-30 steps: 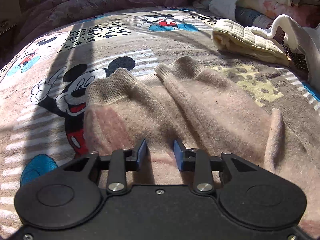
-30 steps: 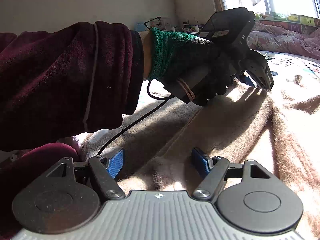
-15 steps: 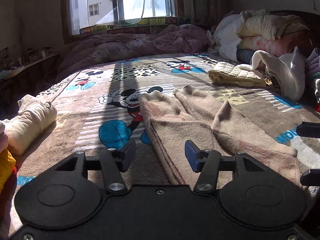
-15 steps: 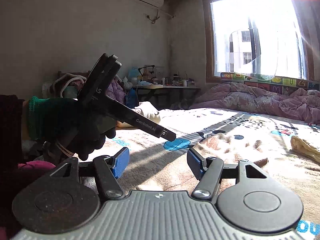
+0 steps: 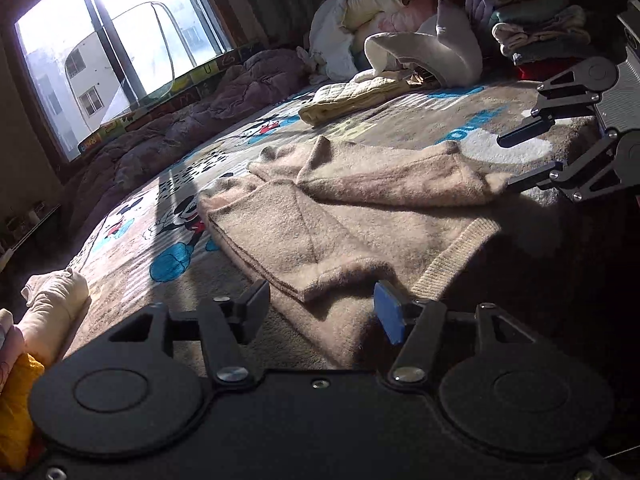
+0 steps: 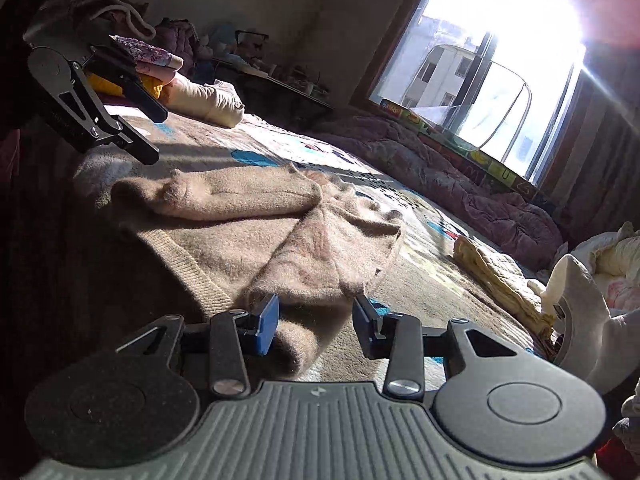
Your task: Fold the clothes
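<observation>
A beige fuzzy sweater (image 5: 340,216) lies partly folded on the cartoon-print blanket (image 5: 172,216), sleeves laid over its body; it also shows in the right wrist view (image 6: 280,232). My left gripper (image 5: 320,312) is open and empty, low over one corner of the sweater's ribbed hem. My right gripper (image 6: 316,322) is open and empty, over the opposite corner of the hem. Each gripper shows in the other's view, the right one (image 5: 532,160) and the left one (image 6: 148,132), both open.
A folded yellow quilted garment (image 5: 352,96) lies beyond the sweater. Stacked folded clothes (image 5: 536,36) and bedding (image 5: 360,12) pile at the far right. A rolled cream garment (image 5: 52,304) and yellow cloth (image 5: 16,408) sit at the left. A purple duvet (image 6: 460,184) lies under the window.
Both grippers have pulled back and dropped low to the sweater's near hem, at opposite corners. The left gripper has opened wider than a second ago.
</observation>
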A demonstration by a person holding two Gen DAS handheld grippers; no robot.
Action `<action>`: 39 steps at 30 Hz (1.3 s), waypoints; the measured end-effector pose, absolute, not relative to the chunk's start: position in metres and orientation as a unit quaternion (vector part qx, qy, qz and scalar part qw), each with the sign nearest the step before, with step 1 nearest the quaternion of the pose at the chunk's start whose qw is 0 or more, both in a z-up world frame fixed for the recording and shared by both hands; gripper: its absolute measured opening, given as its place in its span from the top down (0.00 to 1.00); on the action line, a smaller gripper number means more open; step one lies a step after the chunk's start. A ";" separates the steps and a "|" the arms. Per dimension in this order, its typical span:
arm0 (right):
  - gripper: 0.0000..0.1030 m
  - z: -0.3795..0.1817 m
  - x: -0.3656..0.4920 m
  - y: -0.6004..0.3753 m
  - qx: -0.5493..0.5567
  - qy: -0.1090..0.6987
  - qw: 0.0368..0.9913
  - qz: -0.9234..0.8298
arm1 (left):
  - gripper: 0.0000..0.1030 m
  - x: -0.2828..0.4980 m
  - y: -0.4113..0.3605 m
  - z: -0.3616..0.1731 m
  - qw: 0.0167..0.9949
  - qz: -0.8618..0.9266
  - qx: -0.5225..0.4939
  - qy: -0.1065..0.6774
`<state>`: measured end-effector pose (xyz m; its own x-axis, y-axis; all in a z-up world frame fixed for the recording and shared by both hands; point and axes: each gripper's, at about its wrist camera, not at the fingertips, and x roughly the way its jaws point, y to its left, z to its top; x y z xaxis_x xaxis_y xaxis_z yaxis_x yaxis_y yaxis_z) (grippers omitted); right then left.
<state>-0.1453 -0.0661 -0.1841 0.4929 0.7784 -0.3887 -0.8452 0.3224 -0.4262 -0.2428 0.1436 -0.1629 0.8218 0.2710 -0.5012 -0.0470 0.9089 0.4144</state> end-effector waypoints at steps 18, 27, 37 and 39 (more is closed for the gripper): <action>0.43 -0.222 -0.153 -0.051 -0.442 -0.004 0.780 0.442 | 0.41 -0.247 0.125 -0.240 0.835 0.098 0.473 0.263; 0.43 -0.241 -0.154 -0.043 -0.492 -0.118 0.748 0.430 | 0.41 -0.240 0.132 -0.261 0.795 0.071 0.576 0.177; 0.29 -0.243 -0.140 -0.038 -0.515 -0.197 0.688 0.472 | 0.49 -0.228 0.141 -0.255 0.801 0.061 0.574 0.159; 0.43 -0.237 -0.138 -0.035 -0.529 -0.179 0.660 0.503 | 0.67 -0.227 0.136 -0.257 0.796 0.051 0.577 0.175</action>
<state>-0.1385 -0.0353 -0.2367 0.4293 0.8532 -0.2962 -0.4748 -0.0658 -0.8776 -0.2267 0.1358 -0.2567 0.9340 0.2820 -0.2195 0.1210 0.3282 0.9368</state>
